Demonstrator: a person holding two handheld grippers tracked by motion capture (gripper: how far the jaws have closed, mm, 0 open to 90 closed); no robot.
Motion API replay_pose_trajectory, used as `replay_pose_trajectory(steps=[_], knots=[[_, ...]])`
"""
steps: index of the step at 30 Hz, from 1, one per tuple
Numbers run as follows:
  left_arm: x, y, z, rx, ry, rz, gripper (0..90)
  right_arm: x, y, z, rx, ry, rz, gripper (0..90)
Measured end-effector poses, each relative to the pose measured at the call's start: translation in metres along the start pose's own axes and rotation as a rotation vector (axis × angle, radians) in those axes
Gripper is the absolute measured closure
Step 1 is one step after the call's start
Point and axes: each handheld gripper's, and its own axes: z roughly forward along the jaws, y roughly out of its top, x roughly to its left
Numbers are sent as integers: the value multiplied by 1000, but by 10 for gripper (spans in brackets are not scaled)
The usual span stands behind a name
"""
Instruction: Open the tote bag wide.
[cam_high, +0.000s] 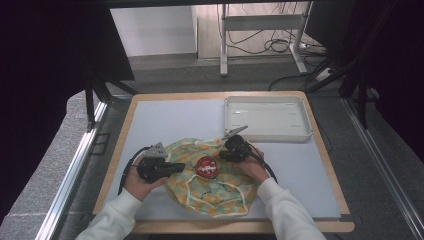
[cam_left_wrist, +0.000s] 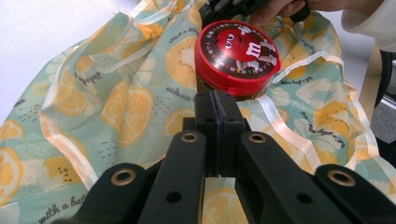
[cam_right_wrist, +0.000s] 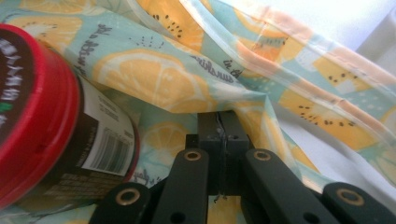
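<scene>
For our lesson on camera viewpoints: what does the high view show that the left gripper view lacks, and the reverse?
High view alone: the shallow white plastic tray at the table's far right and the wooden-edged table.

Left gripper view alone: the cartoon face and letter printed on the lid.

Both: the round red-lidded candy tub standing on the lemon-print fabric cloth, and the shut left claw.

- Wooden-edged table (cam_high: 118, 150) topped with a pale grey mat (cam_high: 170, 125).
- White tray (cam_high: 267, 120) at the far right of the mat.
- Grey carpeted floor (cam_high: 165, 75) beyond the table.
- White wall panel (cam_high: 150, 30) at the rear, brightly lit.
- Metal desk frame (cam_high: 262, 22) behind, with cables (cam_high: 272, 46) loose on the floor beneath.
- Black curtains (cam_high: 45, 60) on both sides.
- Aluminium rails (cam_high: 70, 170) along the left and right edges.
</scene>
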Motion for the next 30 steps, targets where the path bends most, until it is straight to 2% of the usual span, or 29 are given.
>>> replay_pose_trajectory(steps=[11, 14, 17, 23, 25, 30], knots=[[1, 0, -1, -3, 0, -1, 900, 6, 1, -8, -32, -14, -14, 889], [1, -1, -2, -5, 0, -3, 900, 11, 2, -17, -49, -22, -27, 889], [2, -1, -2, -6, 2, -4, 900, 19, -1, -33, -78, -28, -39, 889], [2, -1, -2, -6, 3, -5, 900, 29, -11, -46, -77, -27, -52, 889], [2, -1, -2, -5, 4, -5, 900, 39, -17, -51, -68, -18, -74, 888], [2, -1, -1, -3, 6, -5, 900, 52, -26, -49, -36, 13, -95, 888]])
